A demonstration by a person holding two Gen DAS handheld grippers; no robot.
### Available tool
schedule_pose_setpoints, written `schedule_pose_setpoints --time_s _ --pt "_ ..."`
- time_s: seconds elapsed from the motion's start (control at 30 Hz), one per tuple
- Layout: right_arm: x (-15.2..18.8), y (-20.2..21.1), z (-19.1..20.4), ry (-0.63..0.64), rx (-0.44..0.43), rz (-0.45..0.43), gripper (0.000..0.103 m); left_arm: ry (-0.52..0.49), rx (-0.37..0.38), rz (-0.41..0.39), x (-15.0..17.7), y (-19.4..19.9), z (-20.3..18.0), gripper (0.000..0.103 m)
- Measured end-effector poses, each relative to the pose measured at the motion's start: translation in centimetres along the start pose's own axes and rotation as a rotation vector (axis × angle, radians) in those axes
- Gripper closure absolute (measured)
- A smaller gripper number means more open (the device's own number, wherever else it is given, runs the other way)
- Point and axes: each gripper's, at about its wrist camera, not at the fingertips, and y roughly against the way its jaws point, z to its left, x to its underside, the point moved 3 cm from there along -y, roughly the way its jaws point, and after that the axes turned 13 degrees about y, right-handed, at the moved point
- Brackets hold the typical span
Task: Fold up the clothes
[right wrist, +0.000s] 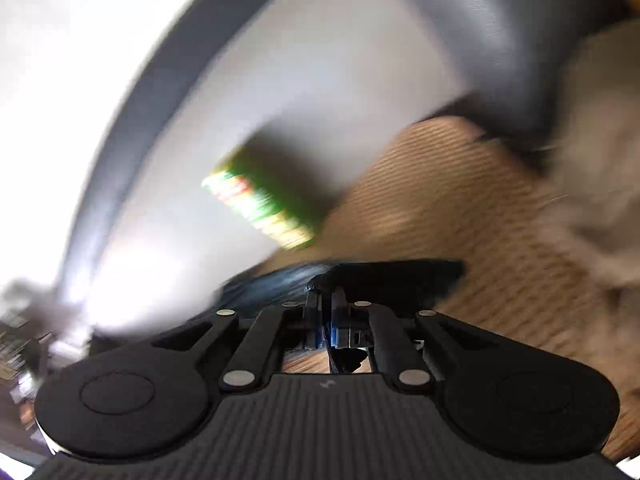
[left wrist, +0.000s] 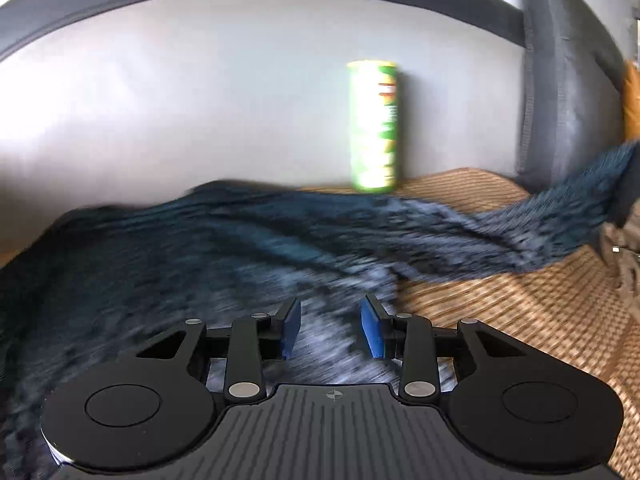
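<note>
Your right gripper (right wrist: 327, 300) pinches a corner of the dark blue knitted garment (left wrist: 224, 248), lifting it for folding; it sprawls mid-frame. Left gripper (left wrist: 331, 326) gapes partway, empty, above it.

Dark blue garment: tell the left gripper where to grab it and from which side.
Probably the near edge of the dark blue garment, from above: it lies flat on the woven mat, under the open left gripper. The right gripper already pinches another part.
</note>
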Motion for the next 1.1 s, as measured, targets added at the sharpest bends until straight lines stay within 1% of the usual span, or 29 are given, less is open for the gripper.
schedule_pose_setpoints --time_s 0.1,0.2,0.3,0.43,0.53,0.6,0.73,0.8,0.87,0.93,1.0,1.1 --pt "-0.3 -1.0 8.2 0.065 -0.125 0.031 0.098 0.068 -0.030 -0.015 0.3 2.5 4.3 0.052" --pt "-0.4 -3.8 16.9 0.148 -0.213 0.053 0.098 0.119 -0.061 -0.036 0.7 5.0 9.1 0.052" --pt "-0.2 -9.3 24.5 0.210 -0.243 0.083 0.097 0.153 -0.095 -0.061 1.1 6.8 13.5 0.048" --pt "2.3 -18.0 30.8 0.263 -0.213 0.148 0.097 0.198 -0.145 -0.088 1.4 8.2 19.2 0.048" --pt "4.7 -24.0 32.6 0.263 -0.180 0.194 0.097 0.206 -0.173 -0.093 1.5 7.8 22.3 0.048" --pt "6.1 -27.4 33.6 0.280 -0.164 0.228 0.097 0.190 -0.188 -0.097 1.5 7.1 23.5 0.048" --pt "8.9 -32.6 34.5 0.316 -0.154 0.300 0.097 0.189 -0.211 -0.096 1.5 5.8 25.6 0.046" --pt "10.1 -34.8 34.7 0.328 -0.162 0.332 0.097 0.182 -0.197 -0.103 1.1 4.9 25.9 0.046" --pt "11.1 -36.4 34.8 0.318 -0.195 0.351 0.097 0.165 -0.180 -0.121 0.6 4.0 25.8 0.045" --pt "11.9 -37.4 35.0 0.314 -0.234 0.369 0.097 0.116 -0.180 -0.162 -0.2 2.7 25.1 0.043" --pt "12.1 -37.3 35.1 0.325 -0.262 0.379 0.097 0.070 -0.177 -0.202 -1.2 1.5 24.0 0.033" --pt "11.6 -36.3 34.9 0.334 -0.283 0.378 0.097 0.027 -0.171 -0.256 -2.5 0.1 22.3 0.026"
